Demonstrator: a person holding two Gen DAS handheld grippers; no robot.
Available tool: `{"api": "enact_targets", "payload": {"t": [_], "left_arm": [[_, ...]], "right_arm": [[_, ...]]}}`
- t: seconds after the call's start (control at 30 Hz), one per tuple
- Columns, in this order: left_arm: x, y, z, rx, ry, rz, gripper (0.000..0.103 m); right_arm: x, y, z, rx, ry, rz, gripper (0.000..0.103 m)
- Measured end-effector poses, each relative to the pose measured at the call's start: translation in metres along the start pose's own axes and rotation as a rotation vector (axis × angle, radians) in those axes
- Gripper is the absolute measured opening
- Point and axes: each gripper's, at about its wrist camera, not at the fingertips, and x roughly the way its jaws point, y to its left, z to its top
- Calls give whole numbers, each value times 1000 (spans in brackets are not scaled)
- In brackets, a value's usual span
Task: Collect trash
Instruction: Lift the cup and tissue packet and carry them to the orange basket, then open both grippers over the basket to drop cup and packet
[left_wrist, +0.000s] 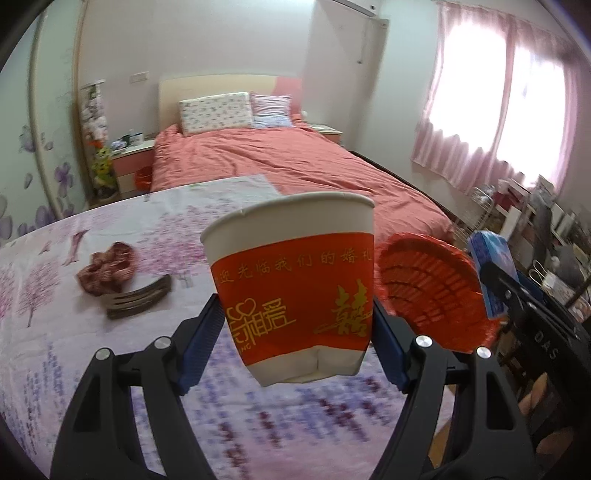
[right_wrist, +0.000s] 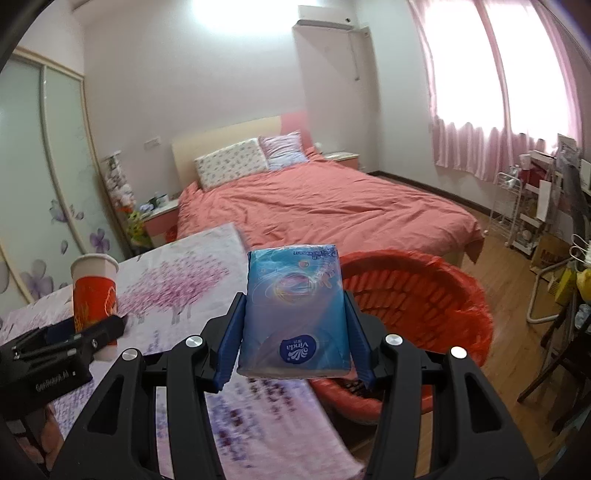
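My left gripper (left_wrist: 297, 325) is shut on a red and white paper cup (left_wrist: 295, 284), held upright above the flowered tablecloth (left_wrist: 92, 332). The same cup (right_wrist: 94, 295) shows at the left of the right wrist view, with the left gripper's black body below it. My right gripper (right_wrist: 295, 332) is shut on a blue tissue pack (right_wrist: 295, 314), its blue pads pressed on both sides. A red plastic basket (right_wrist: 424, 317) lined with a red bag sits just right of the table edge. In the left wrist view the basket (left_wrist: 432, 291) lies right of the cup, with the tissue pack (left_wrist: 493, 269) beyond it.
A dark red crumpled hair tie (left_wrist: 107, 271) and a brown comb (left_wrist: 140, 301) lie on the table at the left. Behind is a bed (right_wrist: 332, 210) with a pink cover. Shelves and clutter (right_wrist: 546, 221) line the right wall under the pink curtains.
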Motion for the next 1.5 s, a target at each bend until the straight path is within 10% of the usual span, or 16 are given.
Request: {"api": "enact_targets", "payload": {"t": [0.77,1.5], "left_arm": [[86,-134,8,143,80,-193,74],[152,-135,6,154,165,-124,85]], "right_arm": [[35,-92,10,160,-3,-65,52],[50,-110,8,205,24,-36,69]]}}
